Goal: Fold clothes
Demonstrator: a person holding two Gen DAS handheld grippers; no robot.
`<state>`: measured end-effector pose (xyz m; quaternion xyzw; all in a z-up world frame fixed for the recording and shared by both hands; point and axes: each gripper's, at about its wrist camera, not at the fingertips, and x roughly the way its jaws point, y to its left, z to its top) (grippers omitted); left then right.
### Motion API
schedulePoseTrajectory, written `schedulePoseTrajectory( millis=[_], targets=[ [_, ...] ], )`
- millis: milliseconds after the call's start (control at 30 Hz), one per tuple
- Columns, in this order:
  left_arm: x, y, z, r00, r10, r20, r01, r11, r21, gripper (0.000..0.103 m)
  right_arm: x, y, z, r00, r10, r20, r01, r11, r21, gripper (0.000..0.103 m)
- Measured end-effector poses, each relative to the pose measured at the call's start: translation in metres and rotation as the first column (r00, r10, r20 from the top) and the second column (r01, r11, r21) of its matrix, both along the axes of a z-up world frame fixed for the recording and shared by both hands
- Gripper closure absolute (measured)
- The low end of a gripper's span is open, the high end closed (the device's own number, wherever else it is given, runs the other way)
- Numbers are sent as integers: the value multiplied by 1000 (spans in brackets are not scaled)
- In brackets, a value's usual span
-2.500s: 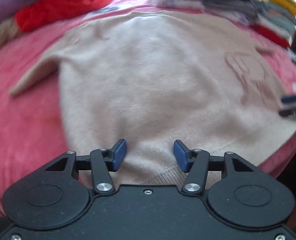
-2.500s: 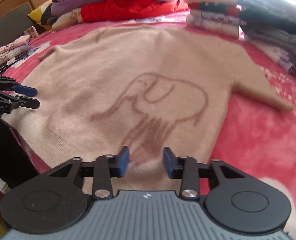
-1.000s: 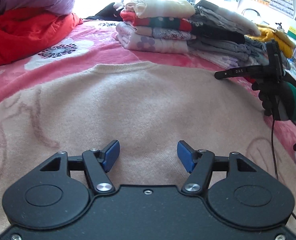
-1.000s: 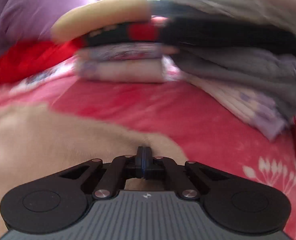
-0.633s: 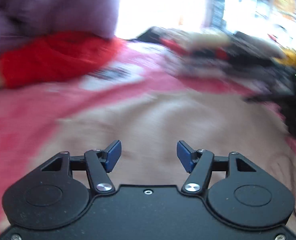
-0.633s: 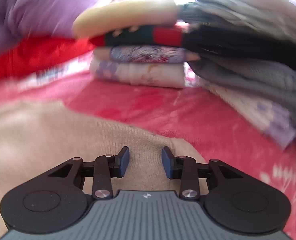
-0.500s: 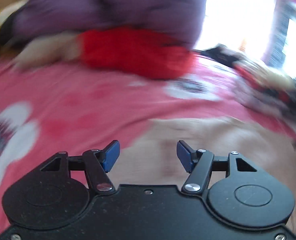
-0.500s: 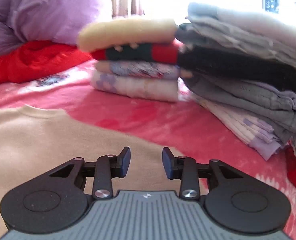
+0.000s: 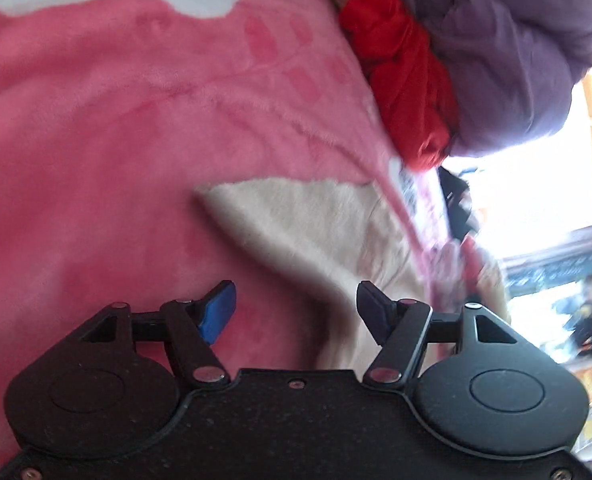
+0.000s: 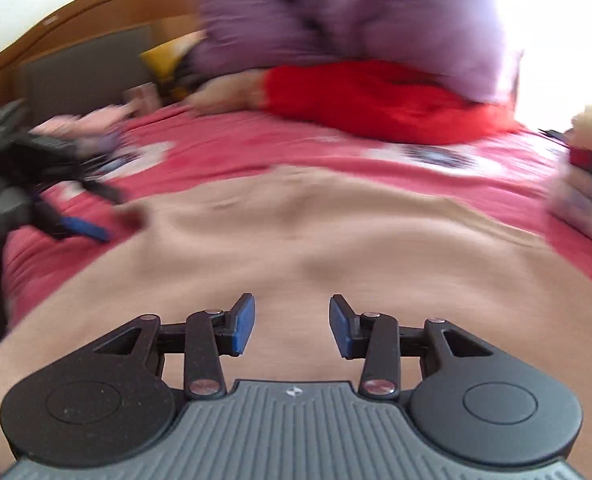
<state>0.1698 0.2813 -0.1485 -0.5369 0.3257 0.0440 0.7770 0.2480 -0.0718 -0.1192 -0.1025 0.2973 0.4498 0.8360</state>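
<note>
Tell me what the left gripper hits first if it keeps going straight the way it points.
Most likely the beige sweater's sleeve, which lies just ahead of the left gripper on the pink blanket. Its jaws are opening with nothing between them. Depth is hard to judge, so it could meet the blanket beside the sleeve instead.

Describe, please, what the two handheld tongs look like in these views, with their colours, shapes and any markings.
The left tongs have a matt black body with two round discs, black linkage bars with silver pivot screws, and blue pads on the fingers. The right tongs are built alike with blue pads, but their centre plate is grey and ribbed, with a small white emblem. No sleeves or cables show.
</note>
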Motion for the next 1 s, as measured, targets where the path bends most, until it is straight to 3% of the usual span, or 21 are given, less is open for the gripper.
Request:
schedulePoseTrajectory(
  millis=[67, 100, 133, 167, 233, 300, 333, 367, 400, 467, 500, 533, 600, 733, 767, 833, 900, 1000],
  targets=[
    [12, -5, 1, 1000, -11, 29, 9, 996, 83, 39, -17, 17, -4, 998, 62, -6, -62, 998, -5, 59],
    [19, -11, 5, 999, -40, 32, 35, 987, 157, 62, -23, 22, -7, 997, 76, -3, -76, 997, -19, 59],
    [21, -16, 13, 997, -54, 54, 39, 970, 239, 98, -29, 27, -10, 996, 90, 1, -90, 995, -32, 57],
    [17, -19, 25, 994, -51, 101, 15, 944, 328, 98, -34, 32, -14, 995, 104, 4, -104, 994, -46, 52],
    [6, -21, 43, 979, -67, 191, -25, 896, 444, 96, -46, 42, -20, 991, 133, 10, -132, 989, -73, 51],
    [11, -25, 35, 992, -96, 82, 34, 829, 559, 94, -40, 37, -18, 992, 126, -23, -127, 990, -64, 50],
    [19, -22, 18, 995, -103, -7, 90, 833, 546, 93, -37, 34, -19, 992, 124, -36, -126, 990, -56, 50],
    [22, -17, 7, 995, -97, -36, 101, 853, 512, 90, -35, 32, -21, 991, 122, -49, -125, 991, -49, 50],
    [19, -14, 7, 997, -80, -11, 74, 858, 508, 88, -32, 29, -22, 991, 121, -61, -123, 992, -41, 50],
    [12, -16, 17, 997, -72, 21, 46, 815, 578, 79, -35, 31, -19, 993, 105, -57, -108, 993, -54, 49],
    [9, -14, 18, 998, -62, 31, 32, 811, 584, 68, -36, 32, -18, 994, 97, -54, -100, 993, -61, 49],
    [7, -10, 16, 998, -56, 43, 22, 830, 557, 61, -38, 33, -16, 995, 89, -51, -92, 993, -68, 49],
    [3, -3, 14, 997, -33, 64, -4, 866, 499, 60, -48, 38, -10, 997, 79, -11, -80, 993, -89, 48],
    [1, 1, 16, 997, -11, 76, -24, 899, 438, 59, -106, 73, 4, 971, 219, 97, -214, 975, -61, 51],
    [-1, 2, 16, 997, -12, 76, -22, 904, 428, 59, -122, 87, -4, 961, 262, 92, -252, 962, -107, 52],
    [-8, 3, 18, 996, -18, 89, -20, 910, 415, 59, -157, 115, -26, 933, 343, 107, -311, 919, -243, 77],
    [-16, 3, 22, 994, -28, 109, -19, 913, 407, 59, -190, 121, -24, 887, 395, 237, -306, 890, -339, 91],
    [-23, -2, 30, 980, -109, 165, 31, 909, 416, 60, -193, 116, -4, 913, 300, 276, -225, 936, -271, 87]
  ],
)
